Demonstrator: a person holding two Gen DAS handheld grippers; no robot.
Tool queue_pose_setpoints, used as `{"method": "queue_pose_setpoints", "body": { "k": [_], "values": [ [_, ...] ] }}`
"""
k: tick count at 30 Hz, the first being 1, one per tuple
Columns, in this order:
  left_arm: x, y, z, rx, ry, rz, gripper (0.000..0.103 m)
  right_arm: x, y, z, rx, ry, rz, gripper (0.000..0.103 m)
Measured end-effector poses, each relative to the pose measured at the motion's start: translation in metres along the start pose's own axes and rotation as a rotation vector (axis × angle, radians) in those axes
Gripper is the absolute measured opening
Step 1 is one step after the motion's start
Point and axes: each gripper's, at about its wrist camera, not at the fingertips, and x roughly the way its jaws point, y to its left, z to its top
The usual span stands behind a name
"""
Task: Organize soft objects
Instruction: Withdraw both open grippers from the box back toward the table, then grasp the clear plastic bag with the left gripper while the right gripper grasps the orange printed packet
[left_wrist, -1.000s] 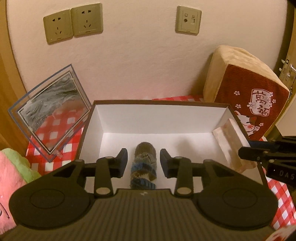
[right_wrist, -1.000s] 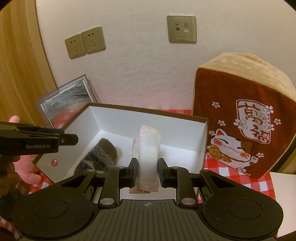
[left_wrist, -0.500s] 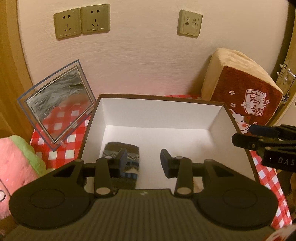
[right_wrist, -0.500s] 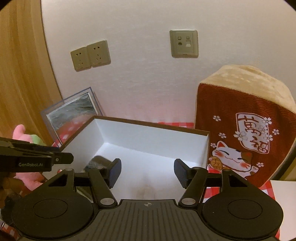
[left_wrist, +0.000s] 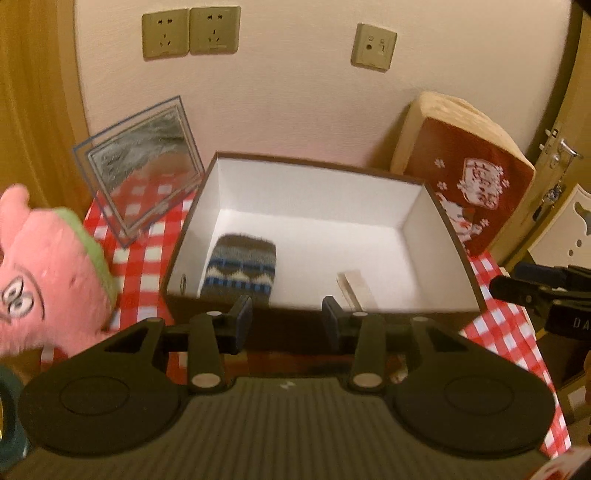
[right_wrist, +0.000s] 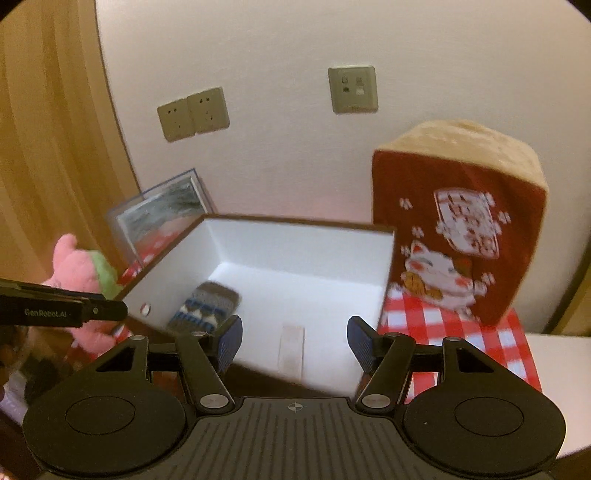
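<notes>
Left gripper (left_wrist: 287, 320) is held part open, empty; right gripper (right_wrist: 294, 341) is spread wider, having just opened, empty.

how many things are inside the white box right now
2: a knitted sock lies by the box's left wall, and a pale flat pack lies near its front wall. The front wall may hide more.

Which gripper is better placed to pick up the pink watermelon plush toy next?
Left. The pink watermelon plush toy lies just beside the empty, open left gripper. The right gripper, also open and empty, faces the white box, farther from it.
</notes>
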Motion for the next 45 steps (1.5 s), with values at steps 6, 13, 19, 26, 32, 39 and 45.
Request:
{"method": "queue_pose_setpoints", "body": {
  "k": [6,13,19,26,32,39,45],
  "values": [
    [-0.019,-0.003,-0.029,-0.019,0.03,-0.016,0.039,-0.023,0.009,-0.031,-0.021,0.041,-0.001,0.063],
    [-0.038,-0.012,-0.052,-0.032,0.042,-0.045,0.039,-0.04,0.019,-0.067,-0.035,0.099,0.008,0.063],
    [-0.035,-0.022,-0.076,-0.028,0.087,-0.067,0.039,-0.037,0.028,-0.101,-0.088,0.174,-0.021,0.063],
    [-0.025,-0.031,-0.097,-0.022,0.147,-0.087,0.039,-0.025,0.04,-0.133,-0.175,0.24,-0.034,0.063],
    [-0.015,-0.041,-0.105,-0.014,0.179,-0.13,0.039,-0.008,0.045,-0.152,-0.225,0.284,-0.045,0.063],
    [0.012,-0.055,-0.114,0.0,0.237,-0.151,0.038,0.005,0.046,-0.158,-0.251,0.303,-0.066,0.063],
    [0.028,-0.062,-0.117,0.003,0.268,-0.189,0.033,0.014,0.047,-0.16,-0.269,0.309,-0.087,0.052]
  ]
}}
